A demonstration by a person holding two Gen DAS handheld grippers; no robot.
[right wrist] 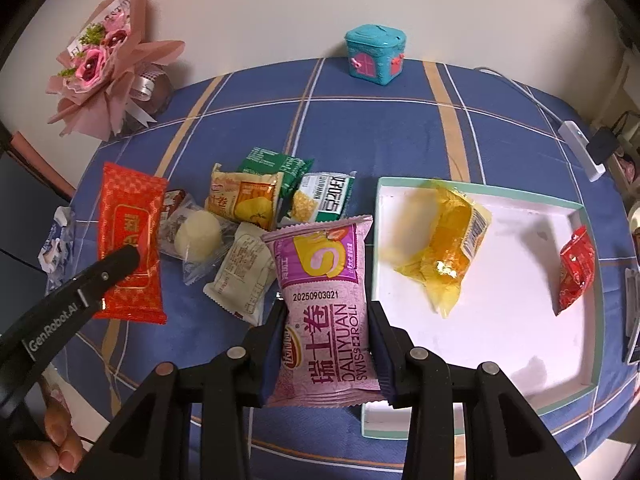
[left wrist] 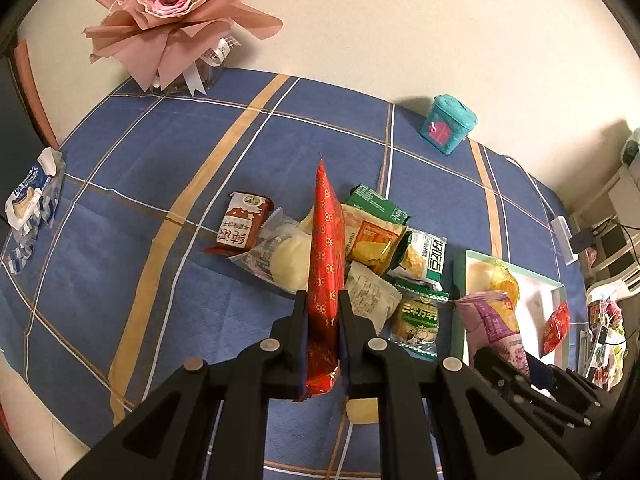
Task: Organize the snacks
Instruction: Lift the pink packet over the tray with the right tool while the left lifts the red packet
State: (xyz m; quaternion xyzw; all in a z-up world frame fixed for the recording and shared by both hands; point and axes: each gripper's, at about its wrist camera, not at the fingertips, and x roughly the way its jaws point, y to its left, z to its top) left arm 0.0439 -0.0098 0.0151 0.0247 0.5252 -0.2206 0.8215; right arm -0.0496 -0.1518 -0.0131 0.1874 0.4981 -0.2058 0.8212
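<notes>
The left claw [left wrist: 323,300] is clamped edge-on on a red snack packet [left wrist: 325,264] above the snack pile [left wrist: 372,248] mid-table. The right claw [right wrist: 326,320] grips a purple Swiss roll pack [right wrist: 326,304] beside the white tray [right wrist: 520,320] at the table's right edge, probably bound there.

Two downward wrist views, shared snacks [left wrist: 372,240]

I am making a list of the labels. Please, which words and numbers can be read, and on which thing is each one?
"20250903G21", "DALIYUAN SWISS ROLL", large Chinese characters: purple snack packet, gripped in the right tongs.
"GenRobot.AI": arm of the left tongs.
Large Chinese characters: brown packet.
Red packet, held in the left tongs: only pattern readable.
Other packets, bouquet ribbon: too small or blurred.
</notes>
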